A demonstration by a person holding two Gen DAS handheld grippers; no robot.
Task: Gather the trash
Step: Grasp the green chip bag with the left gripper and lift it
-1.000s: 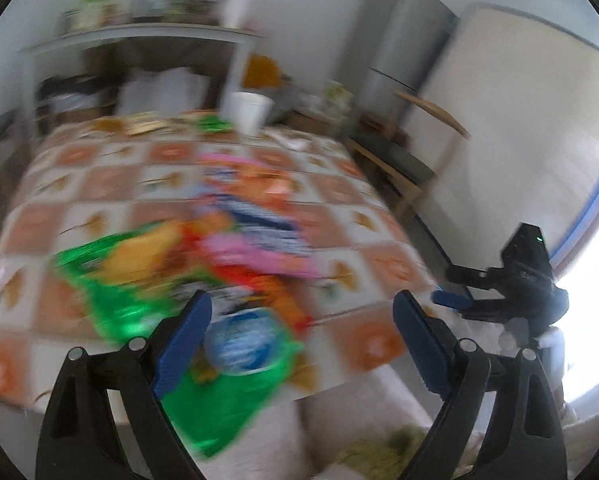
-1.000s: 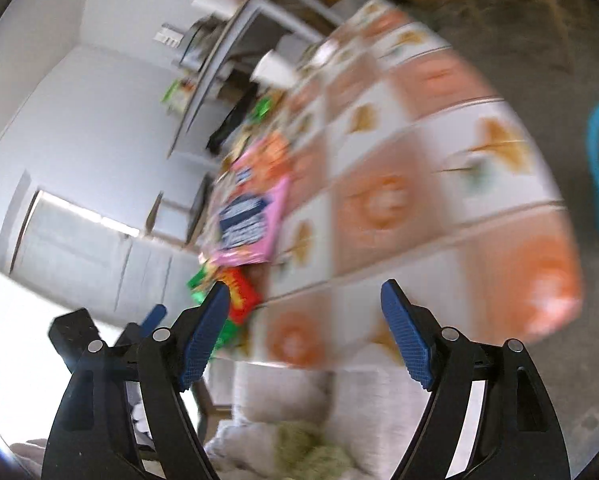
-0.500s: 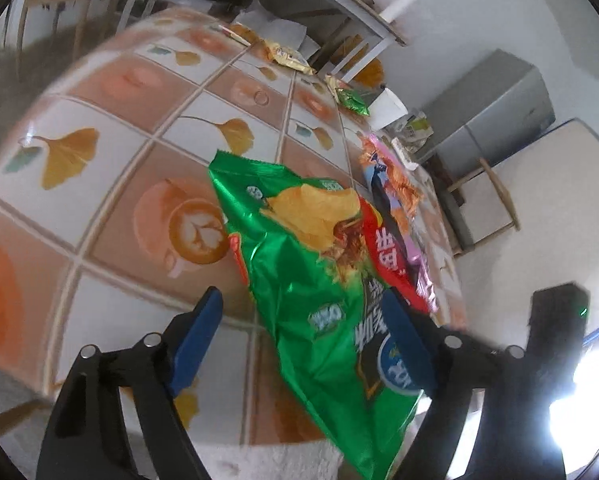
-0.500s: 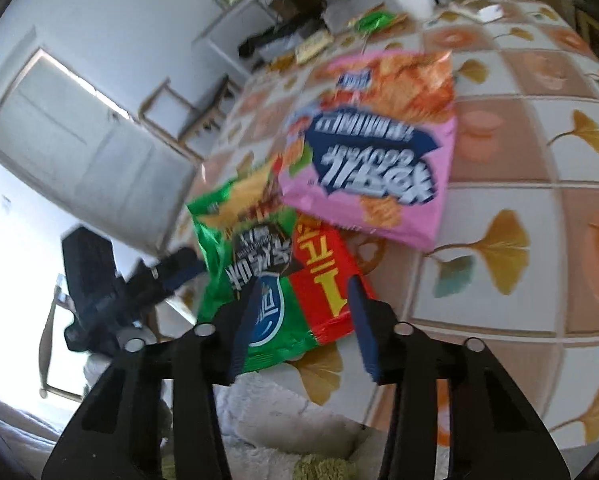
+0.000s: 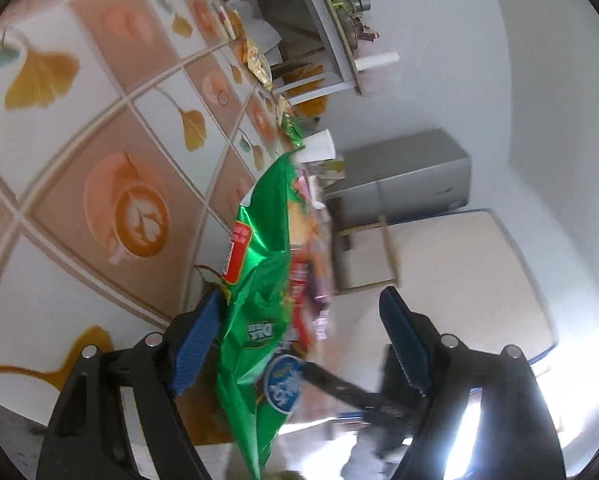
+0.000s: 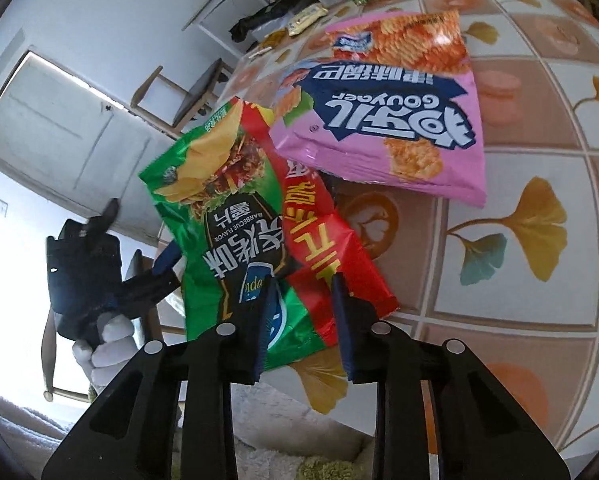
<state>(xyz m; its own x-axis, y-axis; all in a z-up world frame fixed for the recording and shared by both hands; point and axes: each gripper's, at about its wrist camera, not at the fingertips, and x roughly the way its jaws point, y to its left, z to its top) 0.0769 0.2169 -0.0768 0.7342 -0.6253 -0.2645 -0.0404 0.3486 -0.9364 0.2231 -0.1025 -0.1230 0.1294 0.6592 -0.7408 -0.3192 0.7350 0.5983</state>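
I have the right gripper (image 6: 301, 316) on the near end of the green barbecue chip bag (image 6: 223, 220). Its jaws have just been closing and now stand narrow, with the bag's lower edge and a corner of the red wrapper (image 6: 327, 248) between them. Whether the pads actually press the foil I cannot tell.

The left gripper (image 5: 299, 344) has its jaws wide apart. The green bag sits edge-on between them, just against the left-hand pad (image 5: 197, 344) and well clear of the other one, so no grip there.

My guess at why: the right takes the near corner to lift the bag off the tablecloth (image 6: 539, 300), and the left waits beside it to steady it or take a second piece.

The bag's long axis runs away from the right jaws, printed top pointing to the far side and slightly left. The pink snack bag (image 6: 399, 120) lies beyond the jaw tips, overlapping the red wrapper's far end.
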